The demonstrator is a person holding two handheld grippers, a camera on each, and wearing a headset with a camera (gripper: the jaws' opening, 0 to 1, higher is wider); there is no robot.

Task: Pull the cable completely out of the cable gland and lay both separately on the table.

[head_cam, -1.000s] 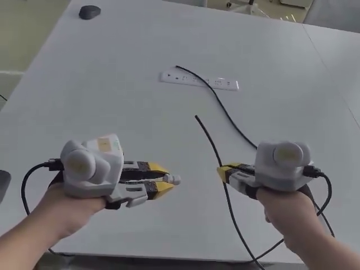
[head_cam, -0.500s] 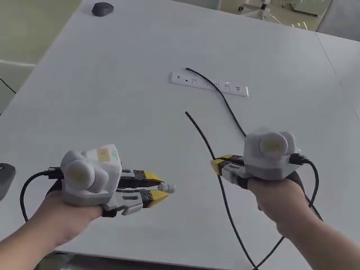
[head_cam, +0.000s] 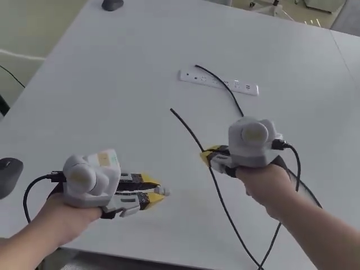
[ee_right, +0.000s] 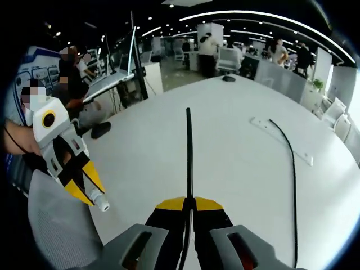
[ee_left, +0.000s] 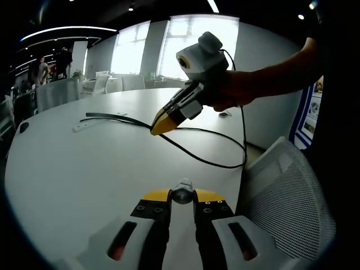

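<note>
A flat white power strip (head_cam: 219, 82) and a dark mouse (head_cam: 112, 4) lie on the smooth white table (head_cam: 112, 84). The right gripper (head_cam: 207, 156) clamps the thin black cable (head_cam: 185, 126). The left gripper (head_cam: 152, 190) pinches the small pale gland (head_cam: 162, 192), clear of the cable.

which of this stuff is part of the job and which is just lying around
Job: cable gland in the left gripper, cable in the right gripper.
Lying about: power strip with its lead, mouse at the far edge.

Two yellow-tipped grippers (head_cam: 153, 191) (head_cam: 205, 156), two thin black cables (head_cam: 185, 126) (head_cam: 233, 102), one pale plastic cable gland (ee_left: 182, 192), one white power strip (head_cam: 219, 82), two dark computer mice (head_cam: 112, 4) (head_cam: 8, 170).
</note>
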